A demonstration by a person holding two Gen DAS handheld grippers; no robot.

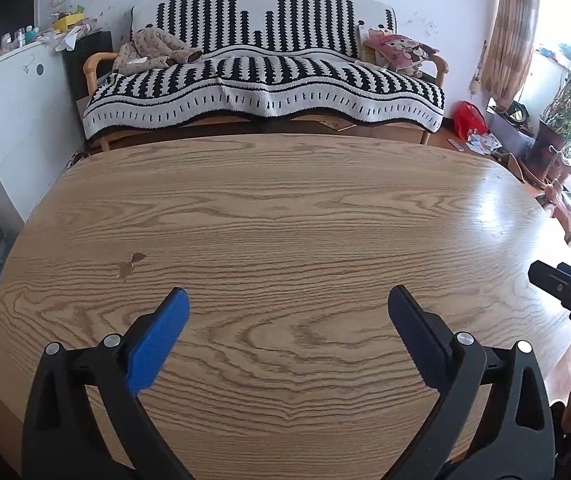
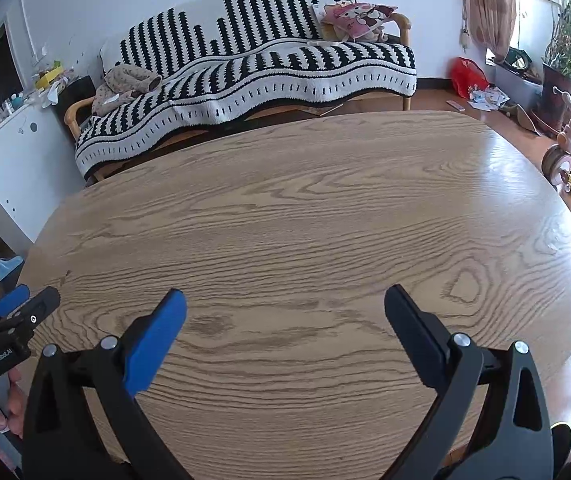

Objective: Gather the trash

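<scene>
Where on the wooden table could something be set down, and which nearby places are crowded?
The whole table top lies bare, from the open left gripper and open right gripper to its far edge by the sofa. Crowded: the sofa's ends with clothes and a cushion, and the floor by the red bag.

Left gripper [image 1: 288, 292]: black plastic frame, blue pads [image 1: 157, 340], silver screws. Right gripper [image 2: 285, 292]: same build, blk/blue. White "GenRobot.AI" lettering showed on the left unit's body.
</scene>
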